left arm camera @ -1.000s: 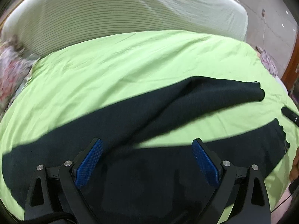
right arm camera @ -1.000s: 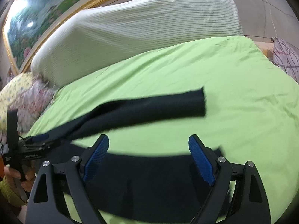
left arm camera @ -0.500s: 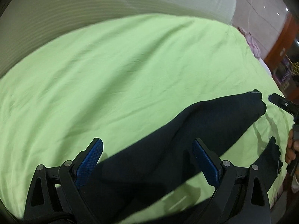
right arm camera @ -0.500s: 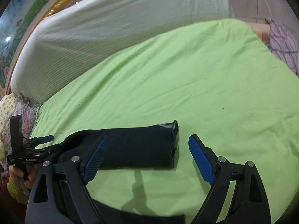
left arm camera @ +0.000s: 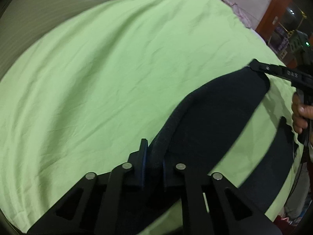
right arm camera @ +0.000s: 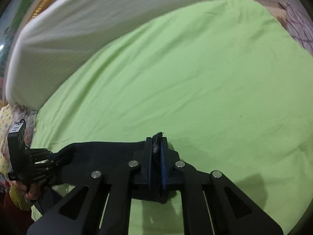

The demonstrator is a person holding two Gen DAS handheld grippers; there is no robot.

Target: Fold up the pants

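pants (left arm camera: 215, 121) on bed sheet (left arm camera: 117, 68), headboard (right arm camera: 97, 29) behind

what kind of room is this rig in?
Most likely a bedroom: a green bedsheet over a mattress, a padded white headboard behind it, a floral pillow at the edge.

The right gripper (right arm camera: 156, 152) is clamped on the hem of black fabric pants (right arm camera: 101, 154) over a green-sheeted bed (right arm camera: 195, 78); at left, the left gripper (right arm camera: 56, 159) pinches the same leg.
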